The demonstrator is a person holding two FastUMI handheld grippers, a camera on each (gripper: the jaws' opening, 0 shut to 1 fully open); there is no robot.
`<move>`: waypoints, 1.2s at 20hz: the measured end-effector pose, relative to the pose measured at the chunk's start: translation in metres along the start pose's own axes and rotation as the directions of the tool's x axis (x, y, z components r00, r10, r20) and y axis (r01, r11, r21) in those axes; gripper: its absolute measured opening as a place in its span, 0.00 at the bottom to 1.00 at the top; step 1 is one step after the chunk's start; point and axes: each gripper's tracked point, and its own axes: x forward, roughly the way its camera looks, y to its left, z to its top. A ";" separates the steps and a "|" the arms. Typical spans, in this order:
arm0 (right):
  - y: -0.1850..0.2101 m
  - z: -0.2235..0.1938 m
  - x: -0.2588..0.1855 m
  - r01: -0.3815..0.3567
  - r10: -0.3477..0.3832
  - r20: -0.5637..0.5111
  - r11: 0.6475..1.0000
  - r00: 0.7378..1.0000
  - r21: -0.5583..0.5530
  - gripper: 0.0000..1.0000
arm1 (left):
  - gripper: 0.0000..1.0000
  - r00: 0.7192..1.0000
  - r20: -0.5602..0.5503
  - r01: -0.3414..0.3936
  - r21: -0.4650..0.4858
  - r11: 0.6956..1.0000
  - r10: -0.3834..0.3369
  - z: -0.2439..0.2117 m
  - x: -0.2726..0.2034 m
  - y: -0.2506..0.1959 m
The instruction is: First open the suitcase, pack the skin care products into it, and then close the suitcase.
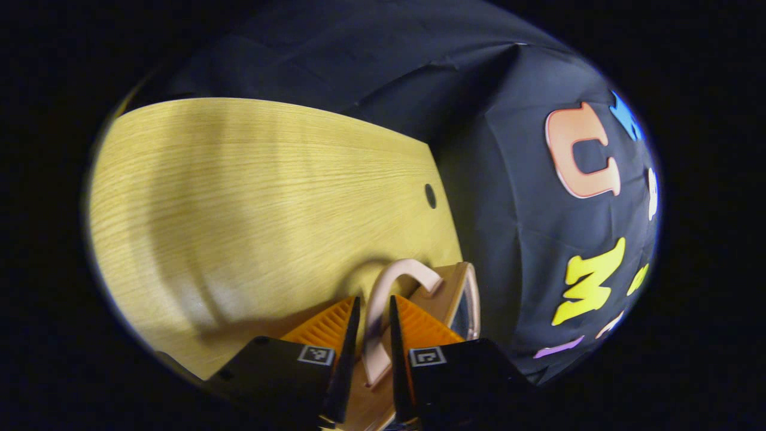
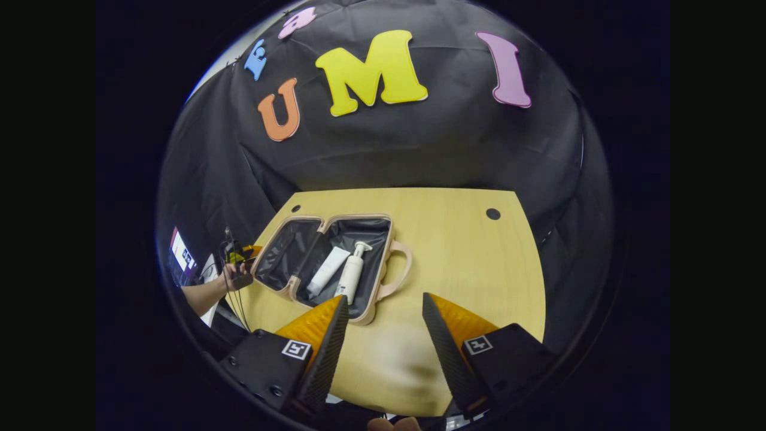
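In the right gripper view a pink suitcase [image 2: 281, 254] lies open on the wooden table [image 2: 467, 263], both dark-lined halves facing up. A white tube [image 2: 328, 270] and a white pump bottle [image 2: 351, 276] lie side by side in its right half. My right gripper [image 2: 383, 311] hangs open over the table just in front of the case, holding nothing. At the left half's outer edge, a hand [image 2: 230, 276] holds the left gripper [image 2: 239, 260]. In the left gripper view my left gripper [image 1: 374, 311] is shut on the pink handle [image 1: 395, 275] of the suitcase shell [image 1: 458, 287].
The table [image 1: 239, 197] stretches bare beyond the handle, with a small round hole [image 1: 430, 196] near its far edge. Another hole [image 2: 492, 214] sits at the back right. A lit screen [image 2: 181, 251] stands off the table's left side.
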 end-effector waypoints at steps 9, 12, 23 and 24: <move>-0.082 0.042 -0.034 0.267 -0.277 0.271 0.961 0.922 0.074 0.74 | 0.06 0.991 0.118 -0.092 0.282 0.955 0.061 0.023 -0.049 -0.063; -0.098 0.051 -0.052 0.280 -0.302 0.324 0.953 0.897 0.114 0.70 | 0.05 0.980 0.193 -0.119 0.425 0.897 0.039 0.019 -0.072 -0.115; -0.156 0.053 -0.089 0.314 -0.349 0.418 0.937 0.839 0.151 0.75 | 0.04 0.919 0.263 -0.083 0.857 0.509 -0.293 -0.141 -0.150 -0.315; -0.164 0.048 -0.095 0.330 -0.367 0.422 0.930 0.829 0.162 0.74 | 0.04 0.913 0.263 -0.087 0.873 0.480 -0.313 -0.160 -0.151 -0.323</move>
